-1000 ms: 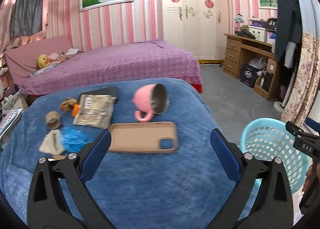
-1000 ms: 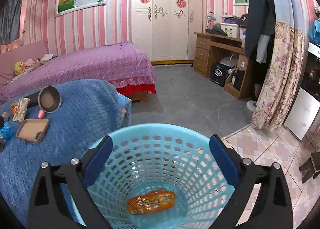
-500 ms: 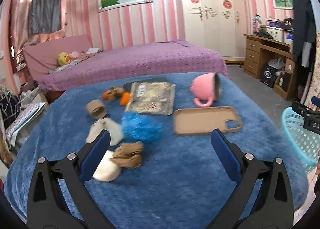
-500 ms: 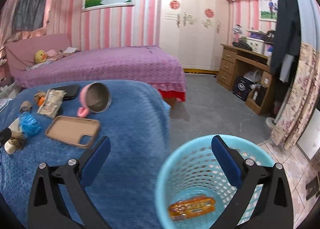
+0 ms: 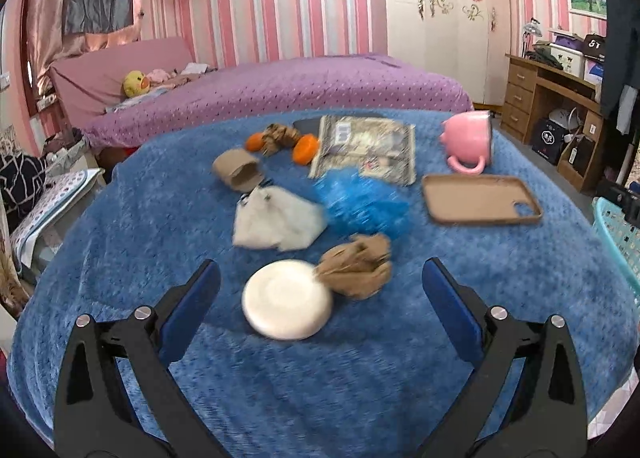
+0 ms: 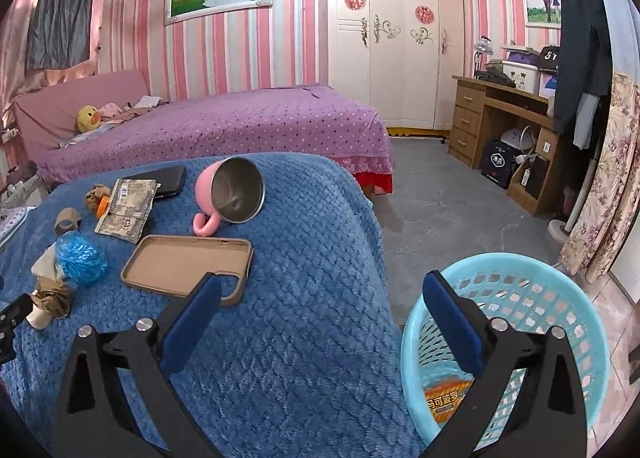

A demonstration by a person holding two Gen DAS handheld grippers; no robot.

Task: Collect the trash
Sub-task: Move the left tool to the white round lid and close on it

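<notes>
Brown crumpled paper wad (image 5: 357, 266) dead ahead of left claw (image 5: 320, 290), just far of it on blue bench (image 5: 360, 370), touching white disc (image 5: 287, 300). Left claw spread wide, empty, nearer. Right claw (image 6: 320, 312) also released, empty, over bench edge beside basket (image 6: 560, 290).

The left claw (image 5: 320, 290) has swung from the basket (image 6: 520, 338) toward the crumpled trash (image 5: 356, 266).

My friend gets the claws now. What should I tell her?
Left claw: open, empty, over the blue blanket near the white disc and brown paper wad.
Right claw: open, empty, between blanket and basket.
Done: one orange wrapper is in the basket.
Left: paper wads, blue plastic ball, tissue, cardboard roll.
</notes>
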